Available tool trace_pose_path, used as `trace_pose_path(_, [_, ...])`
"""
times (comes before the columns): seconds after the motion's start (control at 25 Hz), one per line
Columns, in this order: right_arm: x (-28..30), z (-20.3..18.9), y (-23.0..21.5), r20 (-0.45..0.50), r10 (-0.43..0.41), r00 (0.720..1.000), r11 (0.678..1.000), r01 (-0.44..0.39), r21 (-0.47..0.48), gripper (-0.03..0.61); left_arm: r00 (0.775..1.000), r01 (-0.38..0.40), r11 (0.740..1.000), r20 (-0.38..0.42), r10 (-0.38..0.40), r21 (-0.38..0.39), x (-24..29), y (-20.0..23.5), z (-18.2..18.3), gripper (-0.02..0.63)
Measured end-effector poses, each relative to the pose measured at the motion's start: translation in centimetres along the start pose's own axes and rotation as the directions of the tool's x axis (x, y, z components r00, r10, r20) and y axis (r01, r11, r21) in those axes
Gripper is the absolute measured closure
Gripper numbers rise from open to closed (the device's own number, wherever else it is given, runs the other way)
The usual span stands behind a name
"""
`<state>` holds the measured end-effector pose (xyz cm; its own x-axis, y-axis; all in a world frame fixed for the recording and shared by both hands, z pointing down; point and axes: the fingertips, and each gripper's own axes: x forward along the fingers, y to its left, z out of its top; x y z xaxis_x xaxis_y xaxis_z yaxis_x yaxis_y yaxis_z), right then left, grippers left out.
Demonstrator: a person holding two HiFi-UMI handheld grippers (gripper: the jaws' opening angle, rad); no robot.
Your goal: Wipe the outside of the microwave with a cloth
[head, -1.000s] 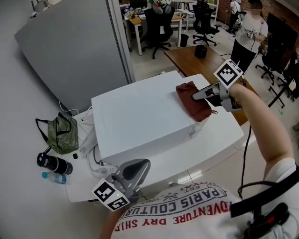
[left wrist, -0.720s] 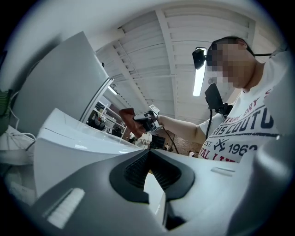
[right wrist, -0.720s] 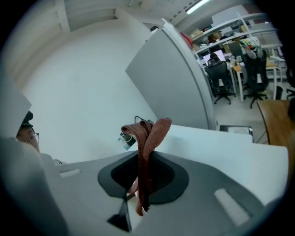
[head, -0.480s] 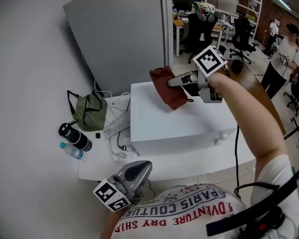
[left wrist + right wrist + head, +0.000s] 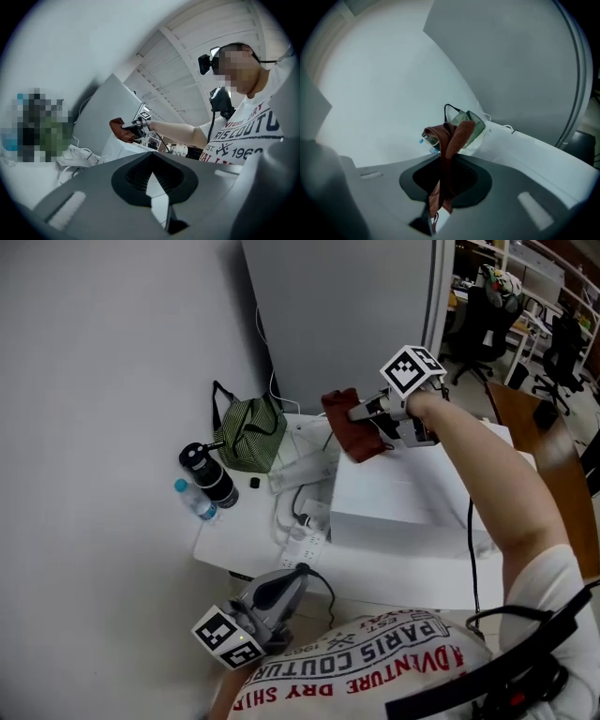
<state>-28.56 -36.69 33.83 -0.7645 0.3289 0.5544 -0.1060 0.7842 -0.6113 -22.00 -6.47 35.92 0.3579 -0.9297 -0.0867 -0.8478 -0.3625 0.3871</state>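
The white microwave (image 5: pixel 412 491) stands on a white table (image 5: pixel 242 545). My right gripper (image 5: pixel 367 414) is shut on a dark red cloth (image 5: pixel 354 434) and holds it at the microwave's far left top corner, where the cloth hangs over the edge. In the right gripper view the cloth (image 5: pixel 453 135) is bunched between the jaws of the right gripper (image 5: pixel 446 161). My left gripper (image 5: pixel 292 574) hangs low in front of the table, shut and holding nothing. From the left gripper view I see the left gripper (image 5: pixel 151 174), the cloth (image 5: pixel 122 131) and the microwave (image 5: pixel 118 148) in the distance.
Left of the microwave lie a green striped bag (image 5: pixel 246 435), a black flask (image 5: pixel 208 474), a small water bottle (image 5: pixel 195 502) and a white power strip with cables (image 5: pixel 302 521). A grey partition (image 5: pixel 347 315) rises behind. Office chairs (image 5: pixel 487 298) and a wooden table (image 5: pixel 527 423) stand at the right.
My right gripper has carried the cloth across the microwave's top, from its right side to the far left corner. The head view has swung left. The left gripper stayed low.
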Motion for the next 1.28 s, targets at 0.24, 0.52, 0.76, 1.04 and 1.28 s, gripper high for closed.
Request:
trace_pose_path(0.24, [0.7,-1.1,-3.5,-0.116,-0.101,0.988,0.995,0.099,-0.022,0.532,0.999,-0.048,0.999,0.011,0.048,0.005,-0.5,0.8,0.1,0.607])
trace_pose_path(0.52, [-4.0,-2.7,-7.2,-0.125,-0.153,0.98,0.987,0.157,0.026,0.532,1.0,0.02,1.0,-0.01,-0.02,0.001,2.9,0.3,0.0,0.607])
trace_pose_path(0.76, [-11.2,-5.6,-11.4,-0.093,-0.214,0.972,0.969,0.223,0.104,0.532,0.99,0.124,0.992,-0.059,-0.125,-0.012,7.5,-0.6,-1.0,0.607])
trace_pose_path(1.04, [-22.5,-11.7,-16.2,-0.013,-0.321,0.947,0.921,0.315,0.23,0.531,0.953,0.278,0.96,-0.119,-0.279,-0.028,13.4,-3.5,-2.8,0.607])
trace_pose_path(1.28, [-29.7,-16.0,-18.3,0.027,-0.398,0.917,0.873,0.37,0.317,0.531,0.916,0.365,0.93,-0.16,-0.368,-0.048,16.7,-5.8,-3.9,0.607])
